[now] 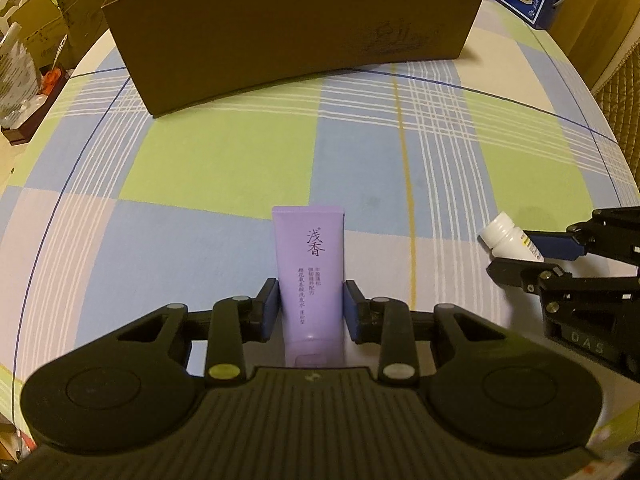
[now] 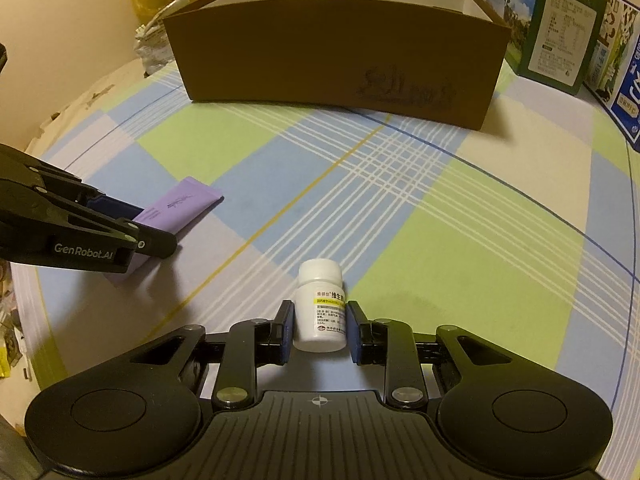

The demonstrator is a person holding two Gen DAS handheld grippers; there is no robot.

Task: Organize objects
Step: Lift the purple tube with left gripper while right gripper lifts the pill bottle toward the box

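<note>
claws (image 1: 309,307) (image 2: 319,330) grip tube (image 1: 309,264), bottle (image 2: 321,308)

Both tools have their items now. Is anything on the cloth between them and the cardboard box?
Nothing visible. The plaid cloth lies bare between the purple tube, the white bottle and the cardboard box. Only its near wall must be cleared.

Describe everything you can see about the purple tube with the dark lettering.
The purple plastic squeeze tube is pale lilac with a flat crimped end and dark vertical Chinese lettering on its face. Its cap end points back toward the left gripper; the crimped end points toward the brown cardboard box. It lies low over the checked tablecloth, between the blue pads, which sit against its sides. The right wrist view shows it slanting out from that gripper; whether it touches the cloth is unclear.
</note>
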